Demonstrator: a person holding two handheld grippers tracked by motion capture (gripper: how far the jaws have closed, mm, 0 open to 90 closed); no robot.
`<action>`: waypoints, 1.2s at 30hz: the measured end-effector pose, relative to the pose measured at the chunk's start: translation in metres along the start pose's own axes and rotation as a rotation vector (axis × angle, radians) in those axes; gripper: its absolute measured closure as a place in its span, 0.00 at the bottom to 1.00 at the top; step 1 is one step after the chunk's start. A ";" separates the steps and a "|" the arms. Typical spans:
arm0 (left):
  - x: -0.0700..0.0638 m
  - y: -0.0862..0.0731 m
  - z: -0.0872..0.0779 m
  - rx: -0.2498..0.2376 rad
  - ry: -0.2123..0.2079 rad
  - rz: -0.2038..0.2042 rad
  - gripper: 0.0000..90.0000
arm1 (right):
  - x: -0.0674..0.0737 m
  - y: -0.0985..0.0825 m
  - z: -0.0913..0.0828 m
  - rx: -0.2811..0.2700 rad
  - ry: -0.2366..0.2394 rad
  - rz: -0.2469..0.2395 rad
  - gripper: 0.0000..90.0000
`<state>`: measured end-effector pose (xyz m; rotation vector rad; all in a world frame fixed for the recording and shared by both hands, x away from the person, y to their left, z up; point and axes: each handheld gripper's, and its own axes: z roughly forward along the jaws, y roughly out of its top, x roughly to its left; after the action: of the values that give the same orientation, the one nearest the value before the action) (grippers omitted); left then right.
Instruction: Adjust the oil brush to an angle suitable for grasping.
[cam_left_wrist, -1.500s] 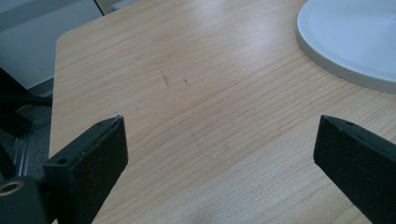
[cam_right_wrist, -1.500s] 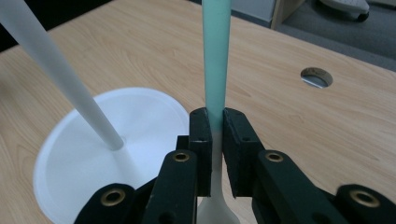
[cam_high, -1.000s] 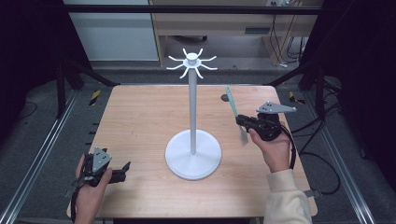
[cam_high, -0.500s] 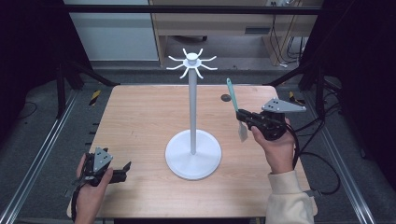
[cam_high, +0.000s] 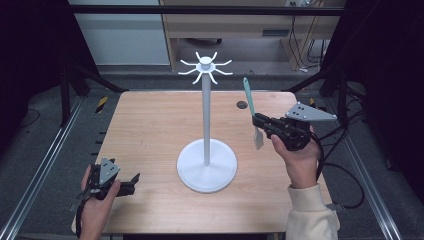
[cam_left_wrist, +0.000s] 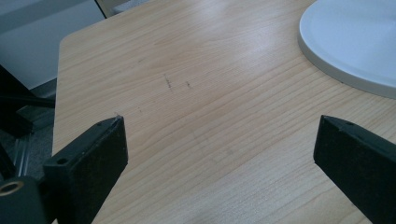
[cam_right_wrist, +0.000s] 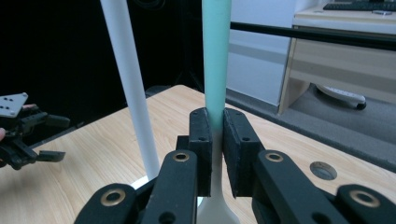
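Gripping a spatula by its handle, the right gripper hangs above the right side of the tabletop — green handle end up, pale blade down, fingers clenched on it. The white hook stand rises just left of it, apart. Low at the near left corner, the left gripper has its fingers spread wide — nothing between them.

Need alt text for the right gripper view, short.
Two black jaws of the right gripper are shut on a spatula, its teal handle pointing up and its white blade end below the jaws. Behind stand a white pole on a wooden table, and the left gripper far left.
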<state>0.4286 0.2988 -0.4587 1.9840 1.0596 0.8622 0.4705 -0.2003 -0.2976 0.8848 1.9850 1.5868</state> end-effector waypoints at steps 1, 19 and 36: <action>0.000 0.000 0.000 0.004 -0.002 0.007 0.03 | 0.001 0.002 -0.001 -0.010 0.001 -0.005 0.92; 0.002 -0.002 -0.002 0.000 0.001 -0.002 0.03 | 0.017 0.017 -0.012 -0.070 0.043 -0.028 0.92; 0.002 -0.002 -0.001 0.001 0.002 0.000 0.03 | 0.025 0.022 -0.011 -0.083 0.070 -0.036 0.92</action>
<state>0.4274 0.3013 -0.4592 1.9844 1.0608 0.8636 0.4499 -0.1871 -0.2722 0.7676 1.9552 1.6884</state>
